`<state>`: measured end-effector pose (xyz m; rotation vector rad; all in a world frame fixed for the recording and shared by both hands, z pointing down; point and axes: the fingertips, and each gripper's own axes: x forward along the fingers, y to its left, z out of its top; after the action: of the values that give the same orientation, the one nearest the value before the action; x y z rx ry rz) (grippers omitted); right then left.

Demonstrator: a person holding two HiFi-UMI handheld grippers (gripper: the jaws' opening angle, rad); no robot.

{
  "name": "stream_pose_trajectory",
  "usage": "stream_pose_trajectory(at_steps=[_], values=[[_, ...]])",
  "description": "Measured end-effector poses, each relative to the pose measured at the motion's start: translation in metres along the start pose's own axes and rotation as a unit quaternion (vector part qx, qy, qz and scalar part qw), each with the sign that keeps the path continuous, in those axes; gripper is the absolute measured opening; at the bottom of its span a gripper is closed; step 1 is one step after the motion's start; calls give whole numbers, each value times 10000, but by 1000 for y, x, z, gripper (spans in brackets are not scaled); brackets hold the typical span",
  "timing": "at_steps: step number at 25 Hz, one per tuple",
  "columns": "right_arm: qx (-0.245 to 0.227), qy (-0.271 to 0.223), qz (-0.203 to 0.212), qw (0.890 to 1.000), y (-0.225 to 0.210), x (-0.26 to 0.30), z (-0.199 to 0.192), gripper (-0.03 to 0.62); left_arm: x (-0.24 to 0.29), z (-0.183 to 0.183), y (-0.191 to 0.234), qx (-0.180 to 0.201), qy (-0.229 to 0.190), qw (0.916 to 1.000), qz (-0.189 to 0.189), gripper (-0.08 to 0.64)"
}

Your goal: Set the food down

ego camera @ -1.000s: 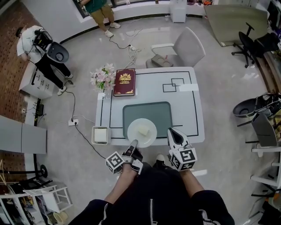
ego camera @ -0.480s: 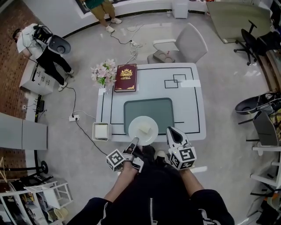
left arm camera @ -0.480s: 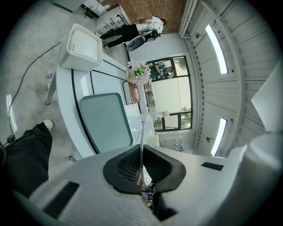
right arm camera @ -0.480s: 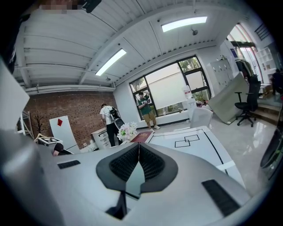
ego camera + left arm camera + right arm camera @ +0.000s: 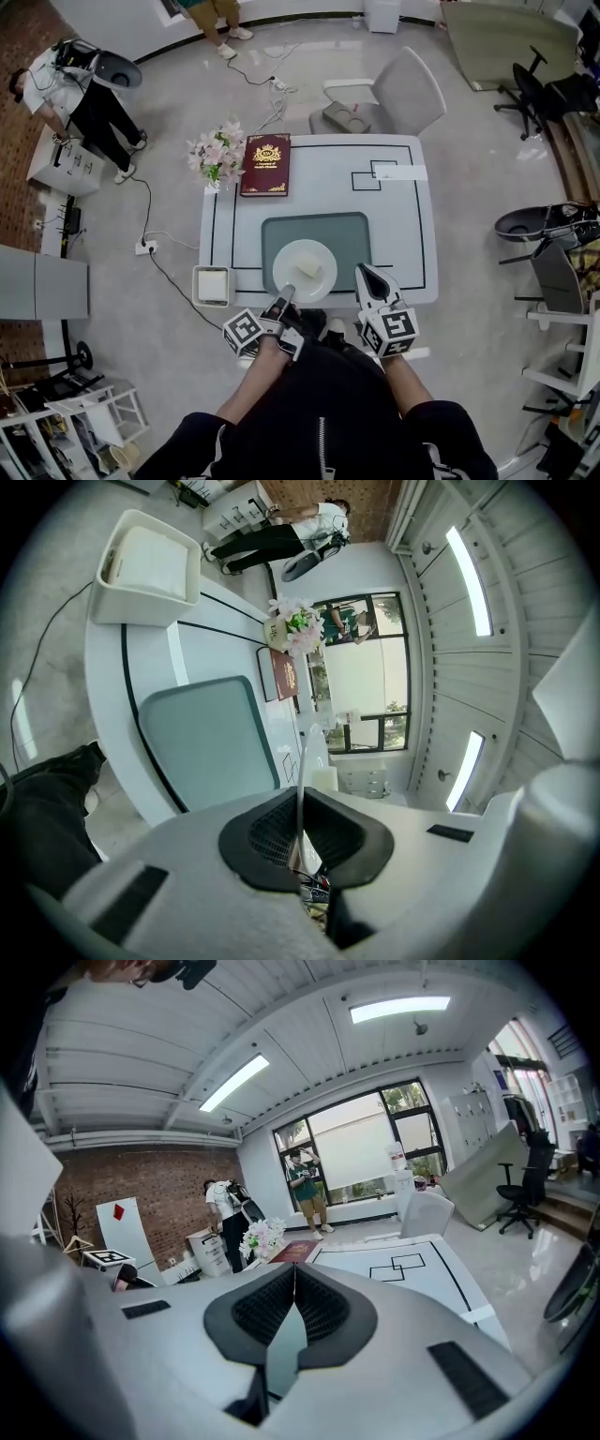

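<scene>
Pinching round white plate (image 5: 292, 255), left gripper (image 5: 285, 307) is holding pale food block (image 5: 307, 269) over grey-green mat (image 5: 330, 234); right gripper (image 5: 365, 273) closed, empty; set-down apparently pending.

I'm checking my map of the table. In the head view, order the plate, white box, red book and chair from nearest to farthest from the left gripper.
1. Plate: the left gripper is clamped on its near rim.
2. White box: at the table's near left corner.
3. Red book: on the far left of the table.
4. Chair: beyond the table's far right side.
</scene>
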<state>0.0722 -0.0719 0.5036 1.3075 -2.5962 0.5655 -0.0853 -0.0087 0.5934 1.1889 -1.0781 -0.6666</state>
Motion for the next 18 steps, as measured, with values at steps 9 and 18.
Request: stream_pose_trajectory(at_steps=[9,18], values=[[-11,115,-193,9997,1,38,7,9,36,35,6,3,337,9994,11,14],[-99,212,-530,9983,0,64,19,9,64,65,13,162,762,9969,62,14]])
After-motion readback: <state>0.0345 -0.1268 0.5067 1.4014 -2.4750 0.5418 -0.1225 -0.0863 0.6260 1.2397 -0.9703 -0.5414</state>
